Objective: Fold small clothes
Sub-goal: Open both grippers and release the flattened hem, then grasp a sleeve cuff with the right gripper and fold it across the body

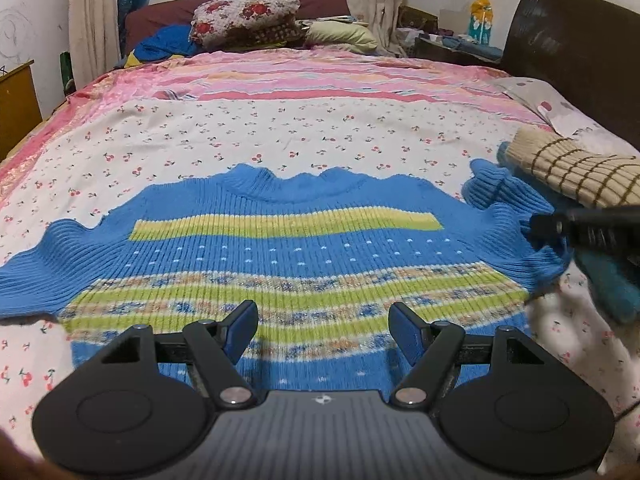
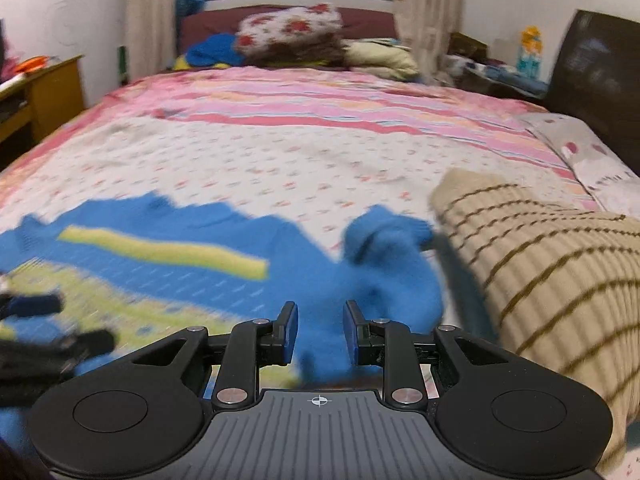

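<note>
A small blue knit sweater (image 1: pixel 288 248) with yellow, green and patterned bands lies flat on the bed, neck away from me. My left gripper (image 1: pixel 323 322) is open and empty just above its lower hem. The right sleeve (image 2: pixel 384 264) is bunched up at the right. My right gripper (image 2: pixel 320 330) is partly open around the base of that sleeve; the view is blurred, and contact cannot be told. It shows in the left wrist view (image 1: pixel 560 226) at the sleeve.
The bed (image 1: pixel 280 128) has a cherry-print sheet and a pink striped quilt (image 1: pixel 320 76) behind. A beige checked folded garment (image 1: pixel 576 172) lies on a teal one at the right. Pillows (image 1: pixel 244 16) sit at the far end. A dark headboard (image 1: pixel 580 64) stands right.
</note>
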Tool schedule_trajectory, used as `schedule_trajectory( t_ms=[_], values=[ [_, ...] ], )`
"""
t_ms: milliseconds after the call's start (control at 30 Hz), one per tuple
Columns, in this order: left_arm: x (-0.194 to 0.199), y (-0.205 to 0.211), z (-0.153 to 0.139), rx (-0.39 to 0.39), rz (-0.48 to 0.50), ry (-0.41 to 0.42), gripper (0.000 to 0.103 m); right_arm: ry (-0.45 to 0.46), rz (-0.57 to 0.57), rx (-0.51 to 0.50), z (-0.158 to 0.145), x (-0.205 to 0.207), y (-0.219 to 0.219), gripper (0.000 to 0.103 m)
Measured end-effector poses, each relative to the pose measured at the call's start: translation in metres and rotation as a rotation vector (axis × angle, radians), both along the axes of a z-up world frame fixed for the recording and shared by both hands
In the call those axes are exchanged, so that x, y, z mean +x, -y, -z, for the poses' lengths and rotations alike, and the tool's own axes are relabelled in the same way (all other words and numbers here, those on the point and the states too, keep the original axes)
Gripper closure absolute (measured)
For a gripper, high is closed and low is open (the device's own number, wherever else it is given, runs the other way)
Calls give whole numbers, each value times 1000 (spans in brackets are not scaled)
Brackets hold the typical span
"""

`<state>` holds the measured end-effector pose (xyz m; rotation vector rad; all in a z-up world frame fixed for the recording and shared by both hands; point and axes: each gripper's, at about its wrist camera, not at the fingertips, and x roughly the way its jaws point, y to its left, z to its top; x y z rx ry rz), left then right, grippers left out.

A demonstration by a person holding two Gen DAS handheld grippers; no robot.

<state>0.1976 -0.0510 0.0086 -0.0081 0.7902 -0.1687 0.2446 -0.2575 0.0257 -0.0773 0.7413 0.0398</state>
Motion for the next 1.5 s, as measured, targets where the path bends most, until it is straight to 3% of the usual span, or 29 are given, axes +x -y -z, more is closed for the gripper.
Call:
schedule_trajectory(
  t_ms=[267,367,467,600,633,667,733,967,1100,1200,1233,1267,1333,1500],
  values=[
    [10,-10,15,-21,-7,-6,26,-16,74,16,15,64,15,78],
    [12,-16,16,-42,-8,-10,26,-2,37,-46,16,73,3,72],
    [11,-20,16,-60,-7,-10,26,-7,-13,-179,27,84,-14,63],
    [8,-24,13,-71,-4,1,26,-79,34,-285,49,106,-13,70],
    [8,-25,12,-74,-5,3,26,-93,49,-279,51,108,-8,77],
    [7,-26,12,-76,-7,7,26,-110,58,-254,50,110,-1,91],
    [6,-28,11,-76,-10,12,26,-125,72,-165,43,105,11,99],
    [0,-33,4,-91,-12,39,26,-6,13,143,-29,67,21,100],
    [-6,-40,-4,-98,-25,65,26,86,-145,365,-66,38,5,99],
    [-10,-50,-9,-96,-53,72,26,55,-321,483,-69,34,-15,94],
    [-12,-54,-10,-93,-64,73,26,40,-355,435,-67,34,-27,92],
    [-15,-58,-11,-90,-77,74,26,46,-351,351,-64,32,-39,83],
    [-22,-68,-12,-84,-99,79,25,59,-360,228,-55,29,-55,79],
    [-33,-86,-6,-43,-153,71,25,12,-407,152,-32,15,-71,79]
  ],
)
